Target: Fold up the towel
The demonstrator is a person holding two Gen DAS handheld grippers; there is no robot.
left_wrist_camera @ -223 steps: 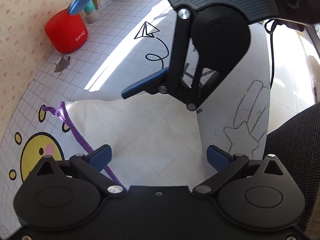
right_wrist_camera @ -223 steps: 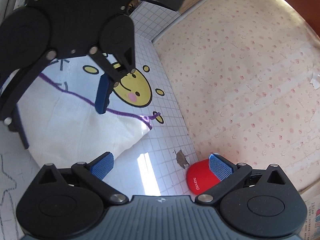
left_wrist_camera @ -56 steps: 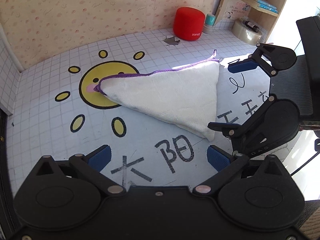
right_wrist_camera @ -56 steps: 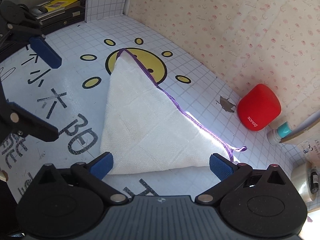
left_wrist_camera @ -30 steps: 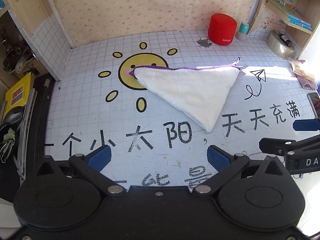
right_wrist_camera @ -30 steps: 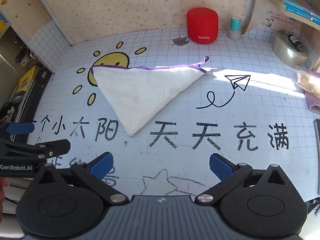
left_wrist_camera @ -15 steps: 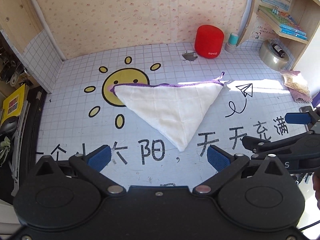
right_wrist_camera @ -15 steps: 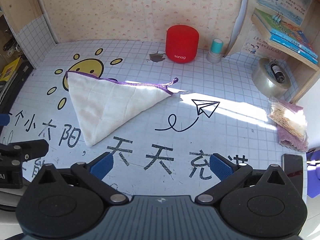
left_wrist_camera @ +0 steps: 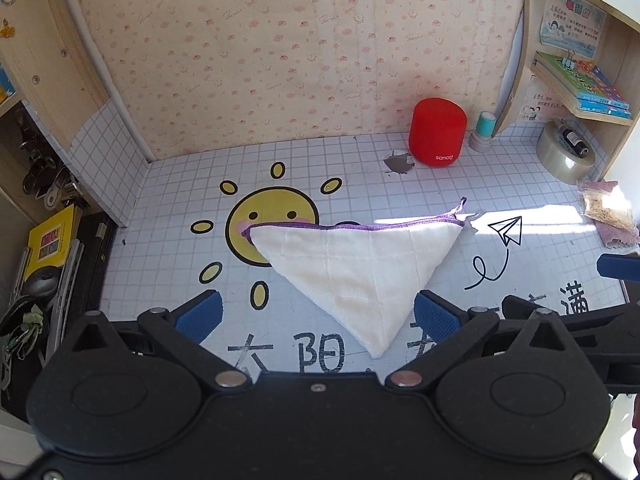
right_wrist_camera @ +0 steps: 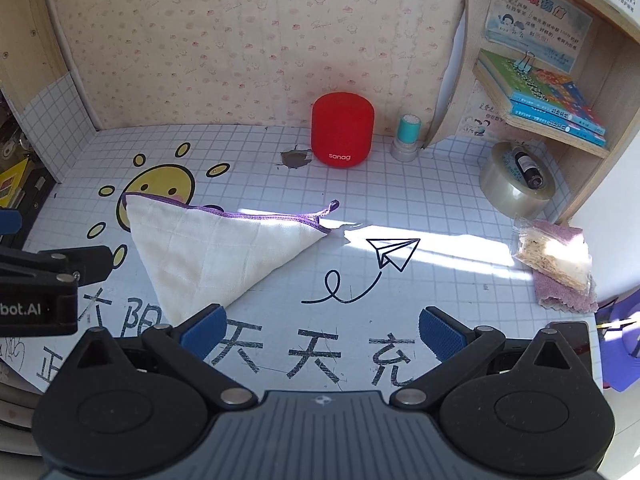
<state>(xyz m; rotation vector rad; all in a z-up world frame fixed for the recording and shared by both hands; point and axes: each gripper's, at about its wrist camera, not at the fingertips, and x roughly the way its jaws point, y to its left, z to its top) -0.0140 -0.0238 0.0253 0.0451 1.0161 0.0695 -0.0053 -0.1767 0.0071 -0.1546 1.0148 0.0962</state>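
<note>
Towel [left_wrist_camera: 352, 268]: white, purple-edged, folded into a triangle, lying partly over the sun drawing [left_wrist_camera: 272, 220]. Red speaker [left_wrist_camera: 437, 132], stamp [left_wrist_camera: 485, 131], tape roll [left_wrist_camera: 565, 158] beyond it. Left gripper [left_wrist_camera: 316, 314], right gripper [right_wrist_camera: 320, 332]: spread wide, empty, above the desk and clear of the towel.

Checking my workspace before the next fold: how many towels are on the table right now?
1. The towel, white with purple trim, lies folded into a triangle on the table, partly over the sun drawing. A purple cloth sits at the right edge; more may be out of view.

Both grippers withdrawn from the cloth
The left gripper [left_wrist_camera: 316, 312] and right gripper [right_wrist_camera: 320, 330] have backed away from the white purple-edged towel [left_wrist_camera: 352, 268].
</note>
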